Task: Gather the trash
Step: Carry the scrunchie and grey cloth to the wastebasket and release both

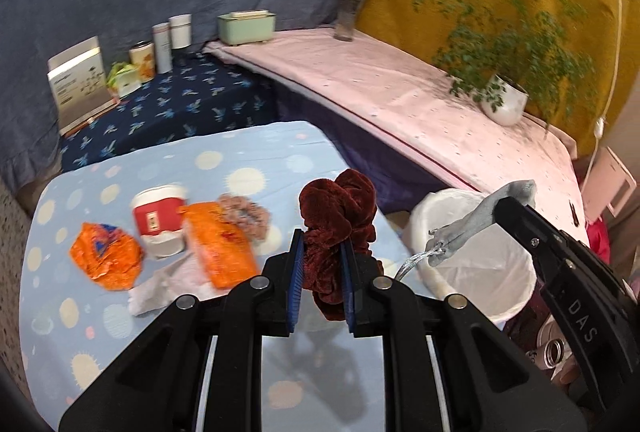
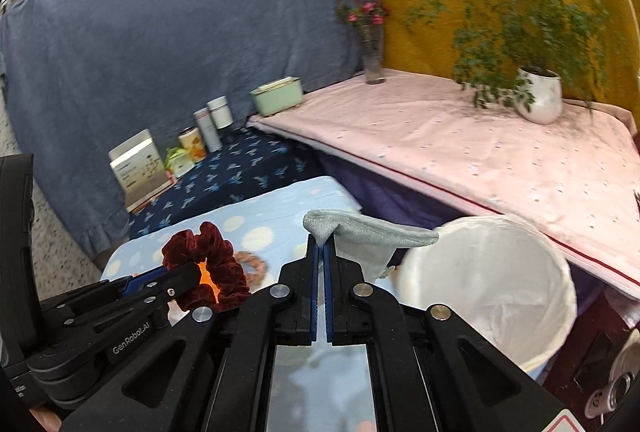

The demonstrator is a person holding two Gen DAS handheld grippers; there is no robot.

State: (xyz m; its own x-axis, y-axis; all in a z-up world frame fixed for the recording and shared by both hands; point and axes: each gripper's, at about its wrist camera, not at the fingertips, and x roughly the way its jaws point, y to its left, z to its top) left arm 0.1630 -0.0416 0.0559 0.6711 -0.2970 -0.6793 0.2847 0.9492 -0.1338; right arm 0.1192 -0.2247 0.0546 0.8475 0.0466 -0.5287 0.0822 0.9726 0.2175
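Note:
My left gripper [image 1: 322,244] is shut on a dark red velvet scrunchie [image 1: 338,216], held above the right edge of the dotted light-blue table [image 1: 248,151]. In the right wrist view my right gripper [image 2: 322,246] is shut on a grey fabric piece [image 2: 372,236] with a silver cord. It hangs next to the rim of a white lined bin [image 2: 488,284]. On the table lie a crumpled orange wrapper [image 1: 106,256], a red-and-white cup [image 1: 160,224], an orange packet [image 1: 220,244], a pink scrunchie [image 1: 244,216] and a white tissue [image 1: 156,292].
A pink-covered bench [image 1: 400,91] runs behind the bin, with a potted plant [image 1: 504,103], a flower vase [image 1: 348,15] and a green box [image 1: 246,25]. Cans and boxes [image 1: 156,51] stand on a dark blue cloth behind the table. Metal cans [image 1: 556,352] lie on the floor by the bin.

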